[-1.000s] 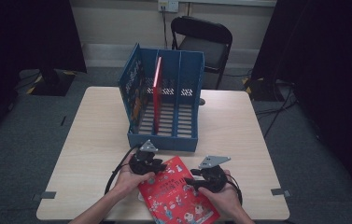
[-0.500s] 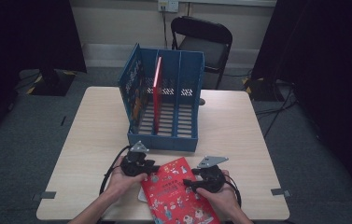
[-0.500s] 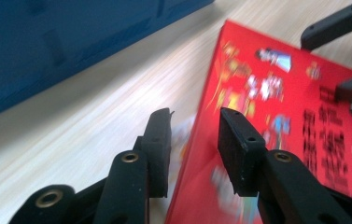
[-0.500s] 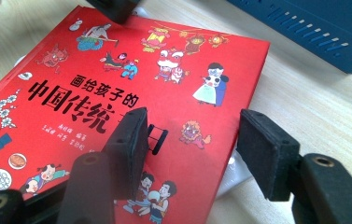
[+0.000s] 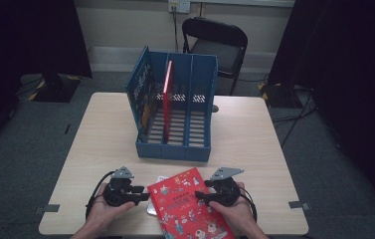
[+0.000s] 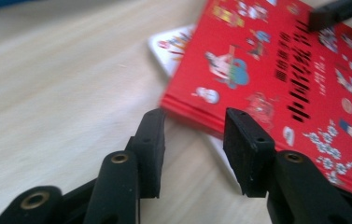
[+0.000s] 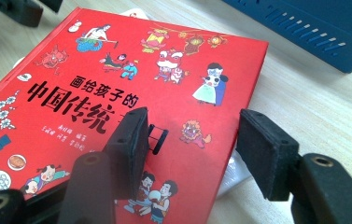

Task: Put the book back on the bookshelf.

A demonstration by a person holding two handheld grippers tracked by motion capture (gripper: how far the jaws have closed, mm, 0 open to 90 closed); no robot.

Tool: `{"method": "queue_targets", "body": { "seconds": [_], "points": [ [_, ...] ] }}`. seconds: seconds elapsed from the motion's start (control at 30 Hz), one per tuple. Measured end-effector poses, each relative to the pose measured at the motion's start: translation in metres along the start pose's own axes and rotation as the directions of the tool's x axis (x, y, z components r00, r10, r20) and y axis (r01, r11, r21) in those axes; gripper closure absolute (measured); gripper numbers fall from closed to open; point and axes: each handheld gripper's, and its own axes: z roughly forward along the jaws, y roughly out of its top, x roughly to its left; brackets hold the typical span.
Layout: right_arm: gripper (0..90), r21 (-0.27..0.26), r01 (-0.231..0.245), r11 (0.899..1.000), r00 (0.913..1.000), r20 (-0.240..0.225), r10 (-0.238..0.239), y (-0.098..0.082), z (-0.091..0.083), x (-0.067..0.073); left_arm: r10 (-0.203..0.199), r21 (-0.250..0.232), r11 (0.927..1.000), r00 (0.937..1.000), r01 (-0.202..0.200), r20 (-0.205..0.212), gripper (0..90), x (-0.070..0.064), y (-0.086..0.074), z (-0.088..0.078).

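The desk is a pale wood-look top, seen from above with both hands coming in at the near edge. Well beyond both tools, toward the far side, a blue file rack is stood with slatted compartments; a thin red book is kept upright in it against one of the dividers, and something with a printed cover is leaned in the leftmost slot.

Between the two tools a red picture book is laid flat, cover up, with cartoon figures and black Chinese lettering on it. It's resting on top of a white book, of which just a corner and an edge are left poking out.

The left tool is held just beside the red book's left edge. In the left gripper view its jaws are seen parted, lined up at the book's corner, with one pad in front of the cover edge, and no squeeze on anything; they have just been opening, with nothing clamped between them.

The right tool is parked over the book's right side. In the right gripper view its jaws are spread apart, one pad hovering over the cover and the other out past the book's edge above the desk, so nothing is gripped there either.
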Motion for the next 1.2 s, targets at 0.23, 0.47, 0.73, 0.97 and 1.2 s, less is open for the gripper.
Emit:
{"method": "queue_targets", "body": {
  "seconds": [0.23,0.47,0.73,0.97,1.2],
  "points": [
    [44.1,0.005,0.02,1.0,0.9997,0.012,-0.02,0.001,-0.001,0.002,0.004,-0.021,0.9998,1.0,-0.004,0.007,57.2,-0.001,0.003,0.006],
    [43.3,0.001,0.017,1.0,0.9995,0.028,-0.017,0.0,-0.002,0.001,0.024,-0.051,0.9984,0.9991,-0.026,-0.036,57.4,-0.001,0.016,0.014],
    [40.6,-0.007,-0.007,1.0,0.9987,0.05,0.008,-0.002,-0.004,-0.003,0.034,-0.061,0.9974,0.9978,-0.037,-0.057,54.2,0.003,0.03,0.026],
    [36.6,-0.013,-0.021,1.0,0.9964,0.082,0.022,-0.006,-0.009,-0.007,0.026,-0.081,0.9962,0.9975,-0.031,-0.065,50.7,0.004,0.048,0.043],
    [32.1,-0.019,-0.041,0.999,0.9945,0.096,0.043,-0.01,-0.012,-0.011,0.034,-0.075,0.9964,0.9977,-0.038,-0.058,48.9,0.005,0.051,0.052]
  ]
}}
